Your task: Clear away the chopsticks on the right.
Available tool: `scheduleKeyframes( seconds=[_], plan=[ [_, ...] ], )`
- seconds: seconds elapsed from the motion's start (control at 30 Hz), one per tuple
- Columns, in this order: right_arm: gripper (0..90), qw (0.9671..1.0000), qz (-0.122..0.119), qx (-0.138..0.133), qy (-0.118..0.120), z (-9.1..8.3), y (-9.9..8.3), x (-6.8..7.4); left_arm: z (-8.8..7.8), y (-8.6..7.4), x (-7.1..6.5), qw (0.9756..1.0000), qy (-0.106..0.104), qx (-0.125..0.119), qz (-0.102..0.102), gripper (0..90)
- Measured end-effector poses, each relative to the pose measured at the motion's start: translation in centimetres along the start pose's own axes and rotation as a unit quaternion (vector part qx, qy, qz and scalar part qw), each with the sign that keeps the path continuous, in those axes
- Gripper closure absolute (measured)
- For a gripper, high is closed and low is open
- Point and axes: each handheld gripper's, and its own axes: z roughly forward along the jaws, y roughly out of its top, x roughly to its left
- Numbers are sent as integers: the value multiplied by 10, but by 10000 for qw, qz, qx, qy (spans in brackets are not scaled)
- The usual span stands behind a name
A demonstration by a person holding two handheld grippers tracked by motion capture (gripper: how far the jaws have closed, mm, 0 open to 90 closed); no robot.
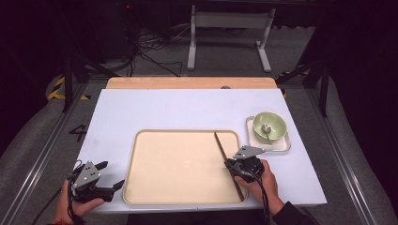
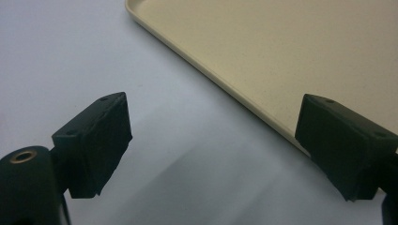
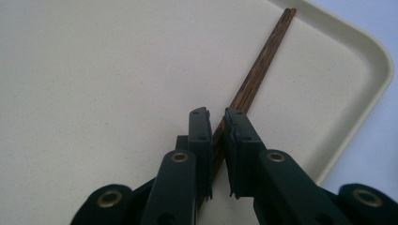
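A pair of dark wooden chopsticks [image 1: 219, 143] [image 3: 263, 65] lies slantwise in the right part of the beige tray [image 1: 183, 132] [image 3: 375, 65]. My right gripper [image 1: 230, 165] [image 3: 216, 115] reaches down onto their near half, and its jaws stand almost together with the chopsticks pinched between the pads. My left gripper [image 1: 112, 174] [image 2: 213, 101] rests over the white table just off the tray's left front corner [image 2: 211, 75]. It is open wide and has nothing between its fingers.
A green bowl [image 1: 270, 124] with a small metal object inside sits on a white square plate [image 1: 283, 145] right of the tray. The white table top [image 1: 187, 108] ends at a wooden strip [image 1: 187, 83] at the back. Stands and cables are on the floor beyond.
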Motion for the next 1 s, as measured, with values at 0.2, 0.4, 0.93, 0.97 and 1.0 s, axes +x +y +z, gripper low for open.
scheduleKeyframes(
  seconds=[0.2, 0.4, 0.93, 0.97, 1.0],
  plan=[
    [759, 10000, -22, 9, 46, 3, 2, 0, 0, 0, 0, 10000, 16, 6, -22, 115],
    [765, 9992, -25, -351, 201, 7, 18, -9, 0, 0, 1, 10000, 34, 9, -13, 115],
    [900, 9987, -241, 262, 363, 55, 50, -38, 0, -1, 0, 10000, -1, 27, -2, 117],
    [900, 9987, -241, 262, 363, 55, 50, -38, 0, -1, 0, 10000, -1, 27, -2, 117],
    [900, 9989, -184, 283, 334, 54, 48, -39, 0, -1, 0, 10000, 9, 29, 18, 118]
  ],
)
